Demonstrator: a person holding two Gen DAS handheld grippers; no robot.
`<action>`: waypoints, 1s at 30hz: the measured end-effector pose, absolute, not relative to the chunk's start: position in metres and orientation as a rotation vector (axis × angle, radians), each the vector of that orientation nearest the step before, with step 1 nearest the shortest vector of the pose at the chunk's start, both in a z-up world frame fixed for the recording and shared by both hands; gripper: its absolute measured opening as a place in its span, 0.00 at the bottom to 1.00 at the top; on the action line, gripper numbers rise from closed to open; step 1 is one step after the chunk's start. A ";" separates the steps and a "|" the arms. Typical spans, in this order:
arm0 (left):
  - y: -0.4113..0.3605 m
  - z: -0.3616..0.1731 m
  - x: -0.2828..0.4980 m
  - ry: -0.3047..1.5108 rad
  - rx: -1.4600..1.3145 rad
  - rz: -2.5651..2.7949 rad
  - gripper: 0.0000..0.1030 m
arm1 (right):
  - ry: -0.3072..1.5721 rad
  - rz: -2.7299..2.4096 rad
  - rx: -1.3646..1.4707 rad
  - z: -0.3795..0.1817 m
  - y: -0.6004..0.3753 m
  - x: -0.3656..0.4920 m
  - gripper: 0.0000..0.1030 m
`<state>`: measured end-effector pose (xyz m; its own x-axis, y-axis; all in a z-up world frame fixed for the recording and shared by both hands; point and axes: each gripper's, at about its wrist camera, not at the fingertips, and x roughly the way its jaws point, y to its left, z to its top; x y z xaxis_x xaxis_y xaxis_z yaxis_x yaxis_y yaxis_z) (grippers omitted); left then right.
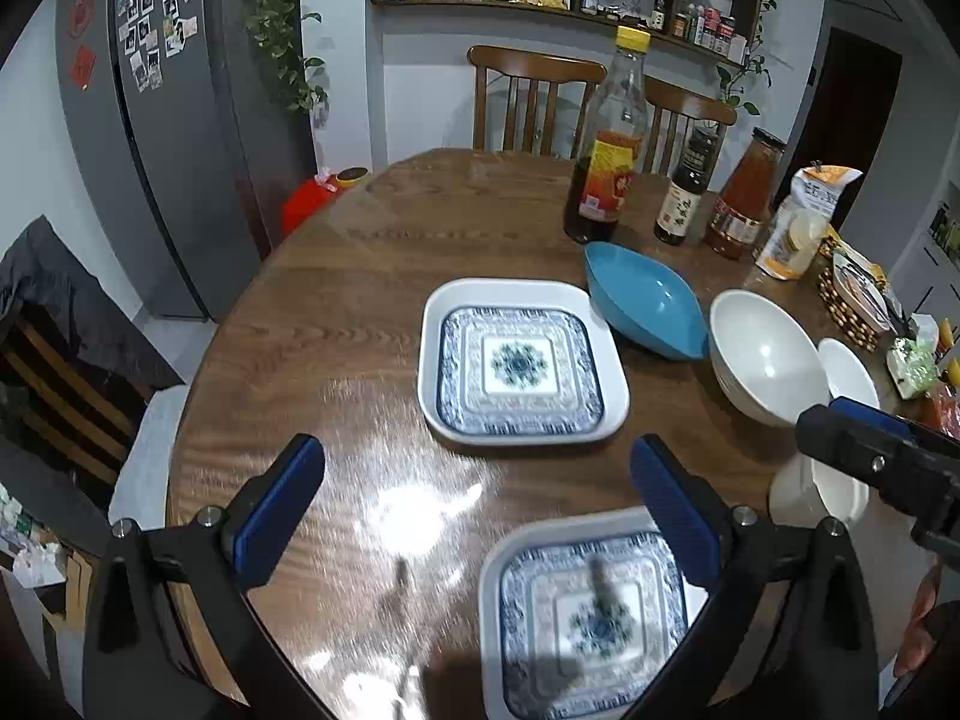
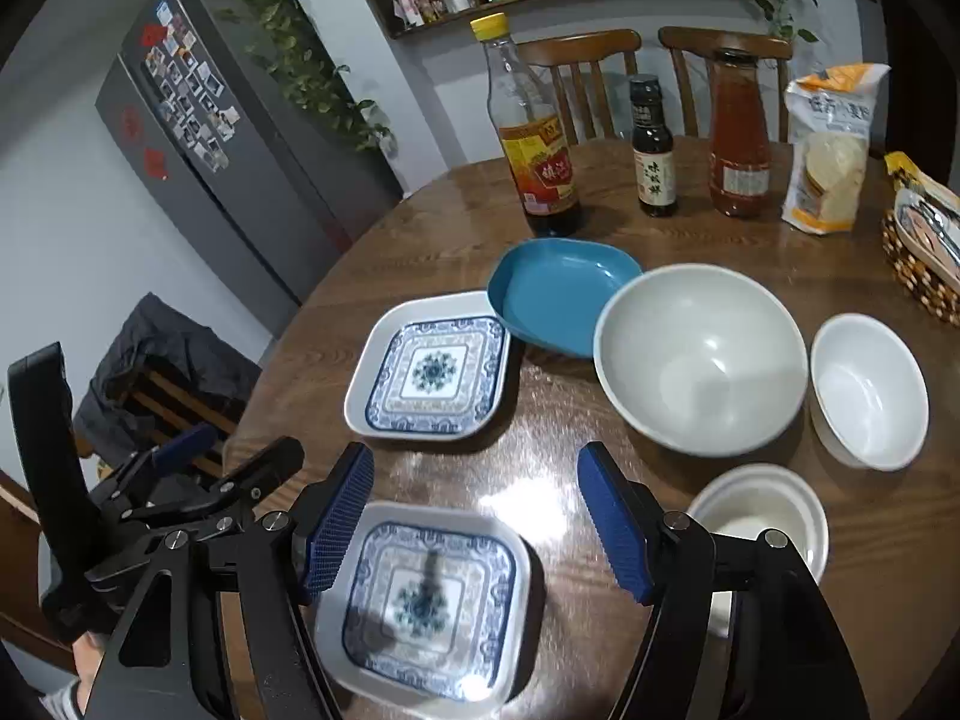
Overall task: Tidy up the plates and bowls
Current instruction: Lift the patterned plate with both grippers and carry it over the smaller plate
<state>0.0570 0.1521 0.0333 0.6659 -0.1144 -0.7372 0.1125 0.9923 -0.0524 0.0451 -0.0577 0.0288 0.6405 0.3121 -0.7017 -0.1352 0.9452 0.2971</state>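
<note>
A blue-patterned square plate (image 1: 591, 618) (image 2: 426, 606) lies on the wooden table's near side, blurred. My left gripper (image 1: 477, 510) (image 2: 234, 450) hangs open above it, with only bare table between the fingers. My right gripper (image 2: 474, 525) (image 1: 840, 420) is open too, its pads above the plate and apart from it. A matching square plate (image 1: 522, 360) (image 2: 429, 369) sits mid-table. Beside it are a blue dish (image 1: 645, 306) (image 2: 558, 300), a large white bowl (image 1: 768, 354) (image 2: 702, 360), a small white bowl (image 1: 849, 372) (image 2: 870, 390), and small stacked white bowls (image 1: 804, 492) (image 2: 762, 516).
At the back of the round table (image 1: 360, 312) stand a tall vinegar bottle (image 2: 534, 138), a small dark bottle (image 2: 653, 150), a red sauce bottle (image 2: 739, 138) and a snack bag (image 2: 831, 150). A woven basket (image 2: 924, 252) sits at the right edge. Chairs and a fridge (image 1: 174, 150) surround the table.
</note>
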 end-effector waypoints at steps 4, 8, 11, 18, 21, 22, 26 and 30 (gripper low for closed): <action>0.157 0.030 0.087 0.850 -0.001 -0.106 0.99 | 0.864 0.254 0.214 0.025 -0.050 0.072 0.69; 0.163 0.015 0.122 0.891 0.013 -0.067 0.99 | 0.900 0.234 0.200 0.014 -0.041 0.100 0.69; 0.166 -0.002 0.142 0.927 0.025 -0.052 0.98 | 0.944 0.226 0.180 -0.003 -0.032 0.122 0.69; 0.167 -0.035 0.164 0.995 0.020 -0.068 0.87 | 1.009 0.176 0.142 -0.040 -0.013 0.152 0.69; 0.168 -0.043 0.171 1.019 0.012 -0.080 0.71 | 1.009 0.135 0.086 -0.048 -0.007 0.158 0.62; 0.169 -0.046 0.173 1.029 0.010 -0.086 0.69 | 1.014 0.132 0.077 -0.051 -0.005 0.160 0.61; 0.169 -0.054 0.178 1.041 0.017 -0.096 0.63 | 1.035 0.142 0.064 -0.058 0.002 0.163 0.52; 0.171 -0.055 0.182 1.034 0.005 -0.108 0.58 | 1.043 0.131 0.007 -0.061 0.009 0.166 0.42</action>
<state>0.1822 0.1706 -0.0547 0.5066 -0.0872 -0.8578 0.0919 0.9947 -0.0469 0.1664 0.0090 -0.0614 0.4965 0.1114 -0.8609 -0.1046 0.9922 0.0681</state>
